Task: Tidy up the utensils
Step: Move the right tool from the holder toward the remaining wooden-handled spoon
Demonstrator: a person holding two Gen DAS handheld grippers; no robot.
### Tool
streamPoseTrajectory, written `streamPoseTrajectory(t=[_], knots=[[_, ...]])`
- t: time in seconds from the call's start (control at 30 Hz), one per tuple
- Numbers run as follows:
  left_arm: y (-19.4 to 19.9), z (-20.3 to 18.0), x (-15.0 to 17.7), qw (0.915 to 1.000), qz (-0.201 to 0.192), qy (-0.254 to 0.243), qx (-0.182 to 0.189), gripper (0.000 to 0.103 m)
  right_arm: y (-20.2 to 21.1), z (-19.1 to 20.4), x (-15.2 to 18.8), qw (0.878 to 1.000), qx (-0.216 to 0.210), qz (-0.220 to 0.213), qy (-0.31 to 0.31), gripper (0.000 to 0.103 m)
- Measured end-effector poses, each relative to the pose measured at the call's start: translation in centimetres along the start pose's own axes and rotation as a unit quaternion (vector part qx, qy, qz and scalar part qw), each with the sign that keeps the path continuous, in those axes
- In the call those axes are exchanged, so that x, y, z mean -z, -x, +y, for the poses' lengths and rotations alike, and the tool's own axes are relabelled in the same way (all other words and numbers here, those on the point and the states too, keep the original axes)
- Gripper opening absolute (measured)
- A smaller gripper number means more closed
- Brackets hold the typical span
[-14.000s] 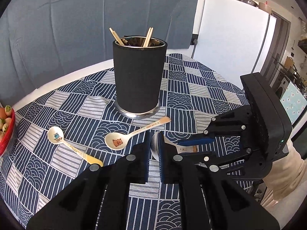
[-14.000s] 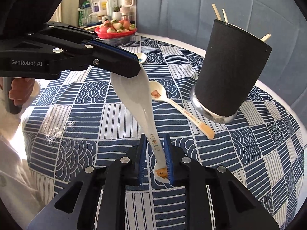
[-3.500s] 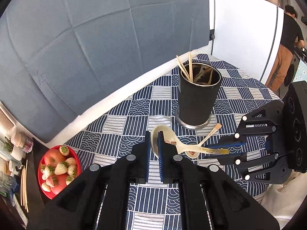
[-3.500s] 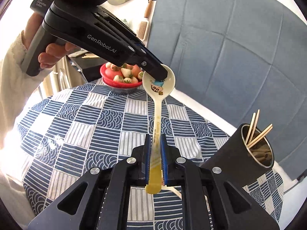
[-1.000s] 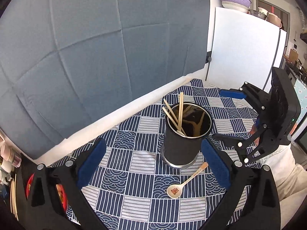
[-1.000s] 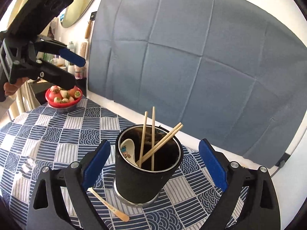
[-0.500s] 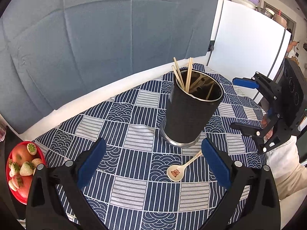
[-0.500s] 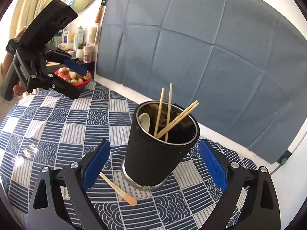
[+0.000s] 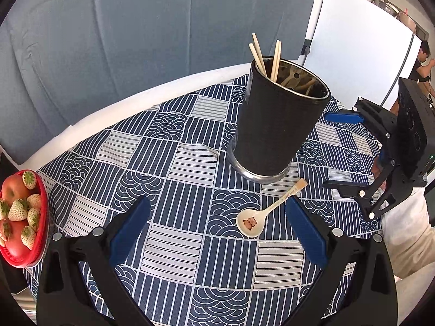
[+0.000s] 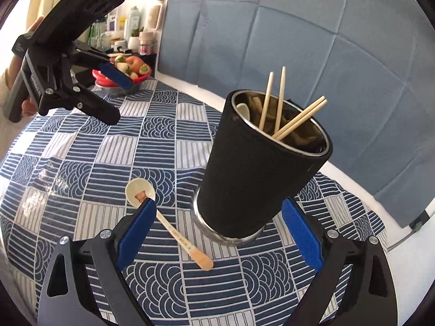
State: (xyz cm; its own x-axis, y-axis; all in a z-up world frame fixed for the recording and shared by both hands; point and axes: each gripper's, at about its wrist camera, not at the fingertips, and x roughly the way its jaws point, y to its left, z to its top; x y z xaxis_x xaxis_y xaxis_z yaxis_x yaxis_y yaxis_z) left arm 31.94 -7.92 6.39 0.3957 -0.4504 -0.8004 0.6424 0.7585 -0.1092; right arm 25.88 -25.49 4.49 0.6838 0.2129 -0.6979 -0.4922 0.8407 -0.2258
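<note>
A black utensil holder [image 9: 277,125] [image 10: 258,168] stands on the blue patterned tablecloth, with chopsticks [image 9: 275,59] [image 10: 299,118] and a white spoon [image 10: 242,110] inside. One cream spoon with a bear picture [image 9: 251,221] [image 10: 163,217] lies on the cloth beside the holder's base. My left gripper [image 9: 217,228] is wide open and empty, above the cloth near that spoon. It also shows in the right wrist view [image 10: 117,95]. My right gripper [image 10: 217,233] is wide open and empty, in front of the holder. It also shows in the left wrist view [image 9: 337,152].
A red bowl of strawberries and apples [image 9: 19,217] [image 10: 122,73] sits at the table's left edge. A grey padded wall [image 9: 136,27] is behind the table. A white fridge [image 9: 361,40] stands at the right, with a person [image 9: 421,62] behind it. Bottles stand on a shelf [image 10: 130,32].
Both grippers have come lower and closer to the table. The holder and the lying spoon look larger. Both grippers stay open and empty.
</note>
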Motion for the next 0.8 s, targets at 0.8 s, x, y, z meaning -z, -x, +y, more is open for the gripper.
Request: streamPoseTrajectory(t=[0.8], knots=[[-7.6,-0.9,3.4,0.9956,0.081,0.042,0.02,0.097,-6.9,0.7,3.7,0.987,-0.127,0.097,0.026,0.09]])
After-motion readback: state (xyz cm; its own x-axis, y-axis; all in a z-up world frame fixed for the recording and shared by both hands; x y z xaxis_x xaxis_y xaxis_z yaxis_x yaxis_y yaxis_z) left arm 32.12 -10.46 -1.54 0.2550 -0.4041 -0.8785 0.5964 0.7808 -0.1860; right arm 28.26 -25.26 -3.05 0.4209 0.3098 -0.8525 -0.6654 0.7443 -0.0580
